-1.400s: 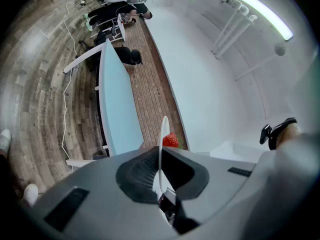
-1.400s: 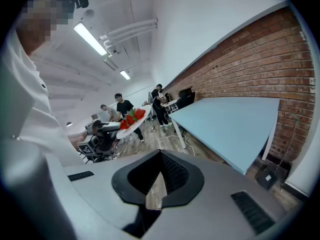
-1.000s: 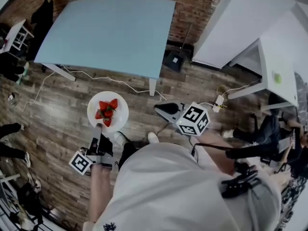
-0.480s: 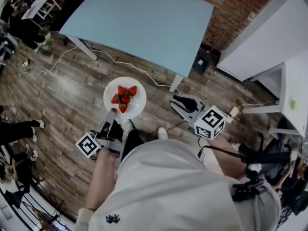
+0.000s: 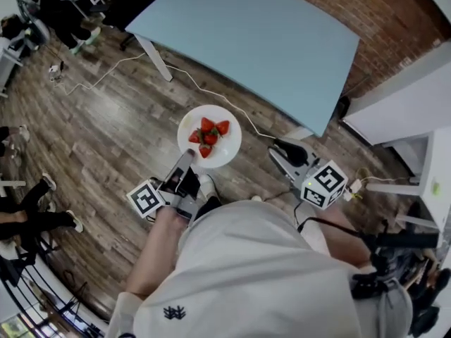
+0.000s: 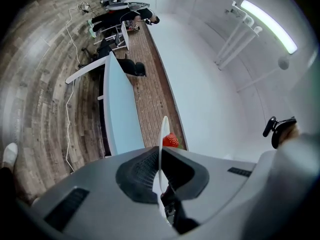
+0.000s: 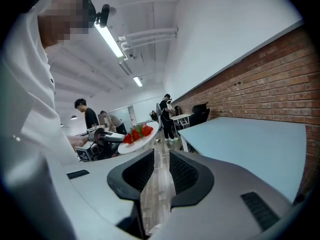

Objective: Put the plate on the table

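Left tongs (image 5: 184, 162) clamped on plate (image 5: 230, 151) rim, strawberries (image 5: 207, 134) aboard, perhaps four; right tongs (image 5: 283, 151) apart, empty.

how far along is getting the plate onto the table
Done: the left gripper is shut on the plate, strawberries aboard, lifted over the floor. In hand: the plate hangs short of the blue table. Left: bring it over the table, set it down, release. The right gripper is open and empty.
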{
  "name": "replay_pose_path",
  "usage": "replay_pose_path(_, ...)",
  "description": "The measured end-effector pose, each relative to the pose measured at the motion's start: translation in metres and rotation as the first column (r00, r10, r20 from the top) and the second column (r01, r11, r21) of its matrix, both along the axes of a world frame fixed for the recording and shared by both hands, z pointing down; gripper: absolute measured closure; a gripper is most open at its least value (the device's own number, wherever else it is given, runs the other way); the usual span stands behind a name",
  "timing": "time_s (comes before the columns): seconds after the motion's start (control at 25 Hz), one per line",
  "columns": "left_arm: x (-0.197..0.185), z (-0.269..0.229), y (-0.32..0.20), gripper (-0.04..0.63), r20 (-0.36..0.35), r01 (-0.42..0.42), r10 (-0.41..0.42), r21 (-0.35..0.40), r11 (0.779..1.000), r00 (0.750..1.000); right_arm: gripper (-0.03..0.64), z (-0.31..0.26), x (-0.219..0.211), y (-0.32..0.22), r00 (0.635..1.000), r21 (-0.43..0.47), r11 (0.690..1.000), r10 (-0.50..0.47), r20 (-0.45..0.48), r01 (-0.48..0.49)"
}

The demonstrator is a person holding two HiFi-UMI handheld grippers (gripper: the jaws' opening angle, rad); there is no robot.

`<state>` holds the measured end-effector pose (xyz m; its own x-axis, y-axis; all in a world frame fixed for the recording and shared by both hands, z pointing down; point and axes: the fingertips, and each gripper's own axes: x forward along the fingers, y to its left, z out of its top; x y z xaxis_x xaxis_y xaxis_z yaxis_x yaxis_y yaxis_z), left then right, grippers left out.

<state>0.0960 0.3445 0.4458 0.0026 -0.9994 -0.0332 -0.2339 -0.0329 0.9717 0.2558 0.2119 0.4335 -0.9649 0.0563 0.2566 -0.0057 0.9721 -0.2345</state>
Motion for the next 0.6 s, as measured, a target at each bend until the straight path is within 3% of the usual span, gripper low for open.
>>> replay_pose_path(0.36,-0.108,0.011,-0.001,0.584,-0.040,-0.024,0.024,0.001,1.000,0.999,0.500,0.004,-0.142,0.015,0.999,0.004,1.000,0.005,-0.038,-0.005)
replay_pose_path(0.6,-0.147,0.014,-0.049,0.584,-0.037,-0.022,0.021,-0.015,1.000,0.999,0.500,-0.001,-0.160,0.013,0.997,0.049,0.999,-0.005,-0.080,0.009)
